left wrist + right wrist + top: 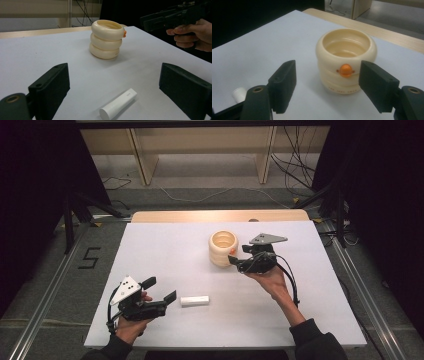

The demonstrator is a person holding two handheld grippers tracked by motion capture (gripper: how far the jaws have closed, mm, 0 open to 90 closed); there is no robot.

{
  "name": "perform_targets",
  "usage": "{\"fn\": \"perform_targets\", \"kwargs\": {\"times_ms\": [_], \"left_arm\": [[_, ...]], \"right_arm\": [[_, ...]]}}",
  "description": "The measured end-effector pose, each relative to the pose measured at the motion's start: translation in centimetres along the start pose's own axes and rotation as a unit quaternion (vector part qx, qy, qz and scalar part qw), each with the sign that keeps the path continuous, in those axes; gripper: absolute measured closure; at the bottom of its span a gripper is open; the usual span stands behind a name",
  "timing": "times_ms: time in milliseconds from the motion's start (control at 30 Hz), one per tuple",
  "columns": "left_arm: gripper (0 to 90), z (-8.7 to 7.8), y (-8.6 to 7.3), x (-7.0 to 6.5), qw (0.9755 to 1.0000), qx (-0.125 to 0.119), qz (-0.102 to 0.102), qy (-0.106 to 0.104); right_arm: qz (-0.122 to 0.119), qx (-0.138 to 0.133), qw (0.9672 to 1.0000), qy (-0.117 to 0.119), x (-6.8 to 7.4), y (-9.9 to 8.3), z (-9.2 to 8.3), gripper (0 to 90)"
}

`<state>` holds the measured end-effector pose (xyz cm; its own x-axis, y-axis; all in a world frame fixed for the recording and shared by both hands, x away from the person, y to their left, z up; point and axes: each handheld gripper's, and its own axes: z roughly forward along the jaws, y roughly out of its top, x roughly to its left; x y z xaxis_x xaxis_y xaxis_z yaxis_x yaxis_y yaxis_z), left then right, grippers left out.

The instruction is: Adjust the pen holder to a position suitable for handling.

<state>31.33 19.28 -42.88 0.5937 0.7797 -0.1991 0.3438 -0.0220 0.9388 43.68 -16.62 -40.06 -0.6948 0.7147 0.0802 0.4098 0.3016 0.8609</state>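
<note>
**Cup stands free ahead of the right claw, tube waits at the left**

The right claw (234,261) sits level just beside the cream ringed cup (223,248), jaws apart and clear of it, likely so the cup stands alone on the worktop (165,245). The left claw (161,290), jaws also apart and holding nothing, rests low, aimed at the white tube (194,300) lying just ahead, probably lined up for a grasp.

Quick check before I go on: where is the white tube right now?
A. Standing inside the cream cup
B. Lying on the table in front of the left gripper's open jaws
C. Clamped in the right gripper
B. The white tube lies flat on the table, ahead of the left gripper, whose jaws stand apart and clear of it.
</note>
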Motion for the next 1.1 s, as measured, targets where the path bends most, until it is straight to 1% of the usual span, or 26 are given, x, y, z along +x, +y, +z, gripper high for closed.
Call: {"fn": "perform_targets", "kwargs": {"times_ms": [33,67,100,133,167,200,333,367,400,633,700,867,1000,1033,1067,1100], "left_arm": [[8.7,0.0,0.0,0.0,1.0000,0.000,-0.001,0.000],[8.7,0.0,0.0,0.0,1.0000,0.000,-0.001,0.000],[8.7,0.0,0.0,0.0,1.0000,-0.001,-0.001,0.001],[8.7,0.0,0.0,0.0,1.0000,-0.001,-0.001,0.001],[8.7,0.0,0.0,0.0,1.0000,-0.001,-0.001,0.001],[8.7,0.0,0.0,0.0,1.0000,-0.001,-0.001,0.001],[8.7,0.0,0.0,0.1,1.0000,-0.002,-0.003,0.001],[8.7,0.0,0.0,0.1,1.0000,-0.002,-0.003,0.001],[8.7,0.0,0.0,0.1,1.0000,-0.002,-0.003,0.001],[8.7,-0.1,0.0,0.1,1.0000,-0.003,-0.003,0.002],[8.7,-0.1,0.0,0.1,1.0000,-0.004,-0.004,0.001],[8.7,-0.1,0.0,0.1,1.0000,-0.005,-0.003,0.002],[8.6,-0.1,0.0,0.1,1.0000,-0.006,-0.002,0.002],[8.6,-0.1,0.0,0.1,1.0000,-0.006,-0.002,0.002],[8.6,-0.2,0.0,0.1,1.0000,-0.006,-0.002,0.002],[8.6,-0.2,0.0,0.1,1.0000,-0.006,-0.001,0.003]], "right_arm": [[-0.002,0.002,1.0000,0.005,0.3,0.0,0.1,29.7],[-0.009,0.007,0.9998,0.015,0.8,0.1,0.3,28.5],[-0.009,0.007,0.9998,0.015,0.8,0.1,0.3,28.5],[-0.012,0.009,0.9997,0.020,1.1,0.1,0.4,28.3],[-0.017,0.014,0.9993,0.030,1.7,0.1,0.6,27.6],[-0.017,0.014,0.9993,0.030,1.7,0.1,0.6,27.6],[-0.036,0.029,0.9980,0.043,2.8,0.0,1.2,26.4],[-0.042,0.036,0.9971,0.052,3.3,0.0,1.4,26.2],[-0.042,0.036,0.9971,0.052,3.3,0.0,1.4,26.2],[-0.060,0.056,0.9940,0.072,4.8,-0.2,2.1,24.9],[-0.073,0.062,0.9925,0.076,5.2,-0.2,2.3,24.4],[-0.088,0.077,0.9893,0.087,6.1,-0.3,2.8,23.4],[-0.101,0.093,0.9858,0.097,6.8,-0.5,3.3,22.1],[-0.108,0.100,0.9838,0.102,7.2,-0.6,3.6,21.8],[-0.108,0.100,0.9838,0.102,7.2,-0.6,3.6,21.8],[-0.111,0.104,0.9828,0.104,7.4,-0.7,3.7,21.7]]}}
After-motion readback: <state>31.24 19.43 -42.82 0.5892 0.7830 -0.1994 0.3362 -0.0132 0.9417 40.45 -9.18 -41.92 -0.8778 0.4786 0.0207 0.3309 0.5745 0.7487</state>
